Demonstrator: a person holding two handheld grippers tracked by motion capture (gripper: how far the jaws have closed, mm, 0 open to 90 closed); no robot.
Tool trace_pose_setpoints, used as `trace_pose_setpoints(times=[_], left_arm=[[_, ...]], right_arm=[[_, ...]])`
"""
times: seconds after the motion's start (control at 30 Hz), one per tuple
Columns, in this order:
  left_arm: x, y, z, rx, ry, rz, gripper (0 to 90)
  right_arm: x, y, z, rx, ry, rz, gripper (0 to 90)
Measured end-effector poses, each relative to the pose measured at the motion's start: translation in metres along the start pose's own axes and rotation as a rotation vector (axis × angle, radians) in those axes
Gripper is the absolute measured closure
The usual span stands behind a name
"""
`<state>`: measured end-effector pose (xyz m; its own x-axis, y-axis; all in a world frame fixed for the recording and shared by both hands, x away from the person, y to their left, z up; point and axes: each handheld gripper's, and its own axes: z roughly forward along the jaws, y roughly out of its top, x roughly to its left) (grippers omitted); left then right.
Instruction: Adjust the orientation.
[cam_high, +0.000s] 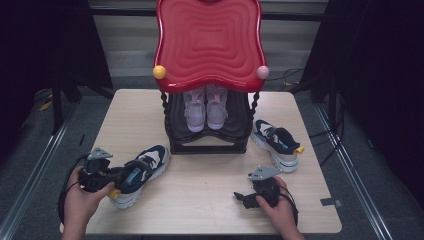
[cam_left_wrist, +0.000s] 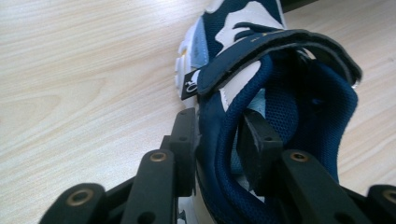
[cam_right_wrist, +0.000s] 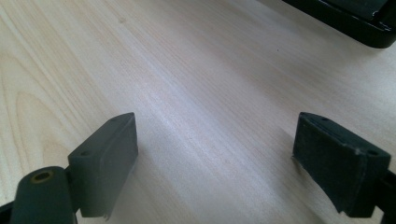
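Note:
A navy, white and light-blue shoe (cam_high: 146, 166) lies on the wooden table (cam_high: 200, 200) at the front left, toe toward the rack. My left gripper (cam_high: 121, 180) has its jaws over the heel collar of this shoe (cam_left_wrist: 280, 88). In the left gripper view the left gripper (cam_left_wrist: 217, 135) has one pad on the outside of the collar and the other inside the shoe, both against it. My right gripper (cam_high: 241, 197) rests low at the front right, and in its own view the right gripper (cam_right_wrist: 215, 154) stands open over bare wood.
A matching navy shoe (cam_high: 277, 142) sits to the right of a black two-tier rack (cam_high: 207, 145). The rack's red wavy top (cam_high: 210, 40) overhangs a pair of lilac shoes (cam_high: 205, 107). A corner of the rack's base (cam_right_wrist: 355, 23) shows in the right gripper view.

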<state>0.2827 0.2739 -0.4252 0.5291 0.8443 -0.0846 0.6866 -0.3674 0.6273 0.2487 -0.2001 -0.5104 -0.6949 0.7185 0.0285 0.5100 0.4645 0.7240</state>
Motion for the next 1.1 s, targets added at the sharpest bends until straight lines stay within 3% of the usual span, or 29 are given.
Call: trace_pose_setpoints(times=[0.3,0.5,0.6,0.87,1.1], left_arm=[[0.0,-0.005,-0.002,0.001,0.017,0.007,64.7],[0.003,-0.004,-0.006,-0.031,0.041,0.012,60.5],[0.002,-0.001,-0.007,-0.056,0.013,0.004,59.0],[-0.006,0.01,-0.008,-0.098,0.001,0.011,54.7],[-0.008,0.022,0.003,-0.072,0.0,0.015,48.8]], right_arm=[[0.0,0.0,0.0,0.0,0.0,0.0,13.4],[0.0,0.0,0.0,0.0,0.0,0.0,13.3],[0.0,0.0,0.0,0.0,0.0,0.0,13.3],[0.0,0.0,0.0,0.0,0.0,0.0,13.3],[0.0,0.0,0.0,0.001,-0.001,0.0,13.3]])
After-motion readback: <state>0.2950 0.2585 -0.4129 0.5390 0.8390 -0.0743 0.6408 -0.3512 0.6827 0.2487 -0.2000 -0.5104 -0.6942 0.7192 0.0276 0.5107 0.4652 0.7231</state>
